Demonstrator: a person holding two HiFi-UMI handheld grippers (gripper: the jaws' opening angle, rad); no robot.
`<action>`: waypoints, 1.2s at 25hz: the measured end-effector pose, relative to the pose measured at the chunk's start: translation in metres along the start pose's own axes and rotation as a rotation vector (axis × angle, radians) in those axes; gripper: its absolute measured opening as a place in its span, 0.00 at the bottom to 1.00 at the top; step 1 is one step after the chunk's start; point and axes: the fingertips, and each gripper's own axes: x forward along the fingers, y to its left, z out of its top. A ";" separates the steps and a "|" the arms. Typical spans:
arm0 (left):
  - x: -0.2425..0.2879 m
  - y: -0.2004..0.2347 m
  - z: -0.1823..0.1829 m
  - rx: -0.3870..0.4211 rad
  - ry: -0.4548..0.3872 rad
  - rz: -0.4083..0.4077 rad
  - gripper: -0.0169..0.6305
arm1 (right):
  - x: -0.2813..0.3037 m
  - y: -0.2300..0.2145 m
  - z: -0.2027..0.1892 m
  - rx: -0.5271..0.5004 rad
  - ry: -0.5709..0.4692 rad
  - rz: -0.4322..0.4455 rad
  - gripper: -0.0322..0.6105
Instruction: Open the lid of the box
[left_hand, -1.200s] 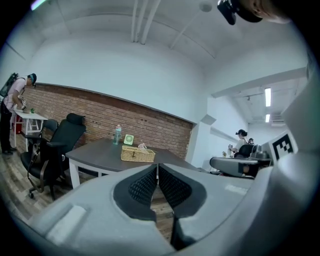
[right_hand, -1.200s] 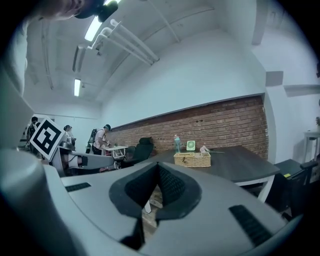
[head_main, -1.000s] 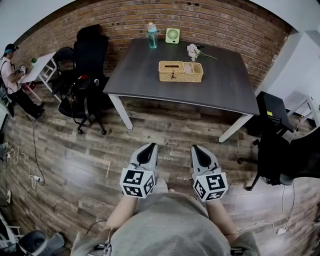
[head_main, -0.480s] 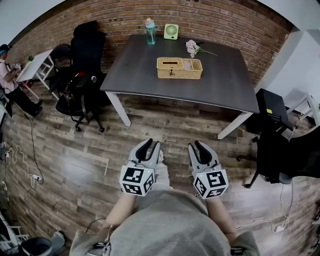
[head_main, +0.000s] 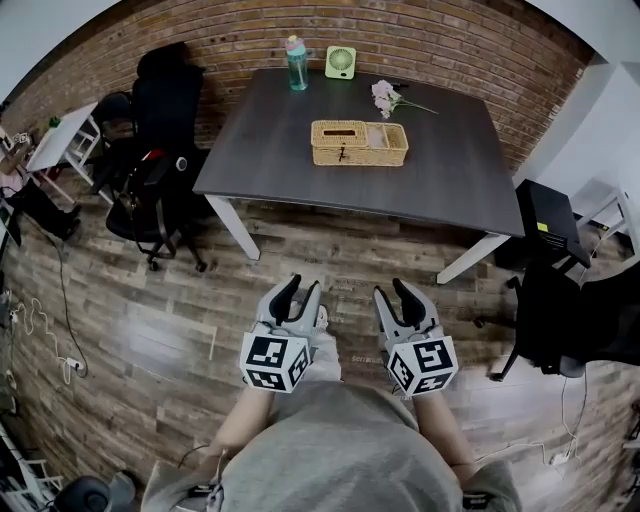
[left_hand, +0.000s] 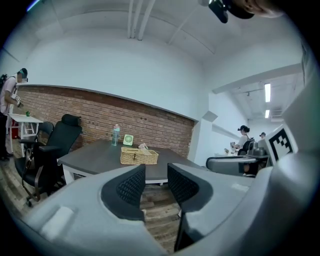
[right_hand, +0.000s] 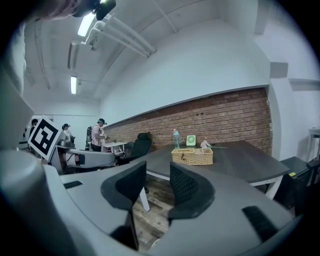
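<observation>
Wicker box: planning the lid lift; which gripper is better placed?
Left, slightly: left gripper and right gripper just opened, both empty and far, but the wicker box lines up nearer left's fingers.

- Box (head_main: 358, 143) was rough woven wicker.
- Table (head_main: 450, 175) had a dark matt top.
- Floor (head_main: 150, 320) was worn-looking wood planks, faintly glossy.
- Wall (head_main: 450, 40) was rough red brick.
</observation>
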 end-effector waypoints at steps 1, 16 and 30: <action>0.006 0.004 0.001 -0.001 0.001 -0.002 0.23 | 0.007 -0.003 0.001 0.000 0.000 -0.001 0.28; 0.113 0.071 0.043 -0.019 -0.001 -0.014 0.23 | 0.117 -0.054 0.038 -0.007 0.003 -0.026 0.28; 0.200 0.133 0.073 -0.013 0.004 -0.057 0.23 | 0.216 -0.088 0.066 -0.007 -0.010 -0.081 0.28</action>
